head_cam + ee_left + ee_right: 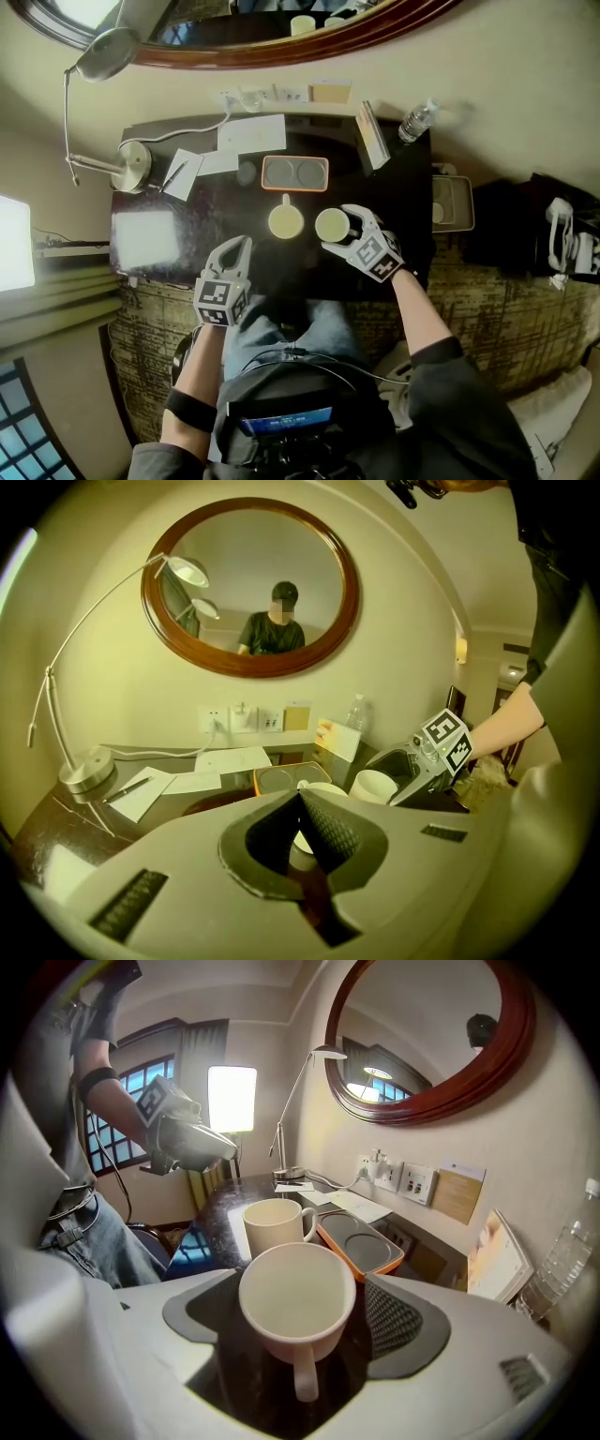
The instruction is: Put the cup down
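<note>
The right gripper view shows what the head view cannot. The right claw (pixel 295 1290) is spread, and the white cup (pixel 298 1302) stands upright on the dark counter (pixel 217 1206) between its pads, a thin gap on either side, handle toward the camera. From the head view, that cup (pixel 331 225) sits at frame centre beside a 2nd cup (pixel 285 221), below the orange tray (pixel 294 158). In the left gripper view the left claw (pixel 301 797) is pressed together on nothing, and it hides most of the 2nd cup (pixel 323 787). The water bottle (pixel 569 1252) is cut off at the right edge.
</note>
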The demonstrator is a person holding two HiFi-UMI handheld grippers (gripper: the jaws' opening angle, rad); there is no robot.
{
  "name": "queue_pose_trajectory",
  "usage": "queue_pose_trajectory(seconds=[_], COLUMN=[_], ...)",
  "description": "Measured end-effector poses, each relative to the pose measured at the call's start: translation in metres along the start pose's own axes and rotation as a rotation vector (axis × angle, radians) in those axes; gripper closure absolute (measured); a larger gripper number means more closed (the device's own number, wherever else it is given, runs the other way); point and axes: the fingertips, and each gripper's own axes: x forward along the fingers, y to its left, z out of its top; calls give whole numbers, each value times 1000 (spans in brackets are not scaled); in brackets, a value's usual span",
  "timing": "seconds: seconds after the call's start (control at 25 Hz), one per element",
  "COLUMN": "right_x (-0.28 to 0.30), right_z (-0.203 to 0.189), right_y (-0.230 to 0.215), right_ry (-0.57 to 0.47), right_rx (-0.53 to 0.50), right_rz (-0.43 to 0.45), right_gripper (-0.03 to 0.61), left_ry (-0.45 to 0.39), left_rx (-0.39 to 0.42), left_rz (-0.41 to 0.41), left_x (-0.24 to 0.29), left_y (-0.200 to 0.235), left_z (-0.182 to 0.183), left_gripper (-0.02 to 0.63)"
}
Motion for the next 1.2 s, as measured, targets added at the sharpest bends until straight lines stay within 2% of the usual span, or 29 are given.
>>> queue_pose_trajectory(seconds=[0.2, 0.24, 0.28, 0.44, 0.52, 0.6, 0.72, 0.84, 0.92, 1.04, 1.2], right_x=[-26, -32, -38, -63, -73, -80, -89, -99, -105, -113, -116], right_z=[21, 27, 35, 61, 67, 72, 77, 70, 67, 69, 77], right_y=[-3, -4, -6, -15, -18, -17, -13, -14, -14, -9, 2], right_ry=[-18, -33, -53, -141, -154, -152, -146, -114, -109, -130, -141], right_rx=[19, 37, 60, 184, 224, 236, 255, 310, 355, 412, 424], right_rz=[-60, -73, -87, -162, -217, -264, -330, -421, -472, -510, -531], right_gripper=[121, 128, 169, 180, 271, 308, 402, 510, 559, 578, 578], left_ry=[-4, -6, -7, -9, -15, -12, -19, -28, -30, -45, -51], left_rx=[12, 18, 23, 42, 51, 61, 69, 80, 100, 117, 105], left_rz=[-25, -36, -47, -78, -82, -102, -120, -146, -167, -183, -198], left_x=[-5, -5, -5, -5, -5, -6, -8, -9, -11, -12, -13], left_y=[1, 0, 0, 1, 4, 5, 10, 13, 13, 19, 27], left_z=[8, 12, 15, 22, 22, 25, 30, 36, 40, 44, 43], left_gripper=[613, 613, 613, 613, 613, 613, 613, 613, 613, 613, 613])
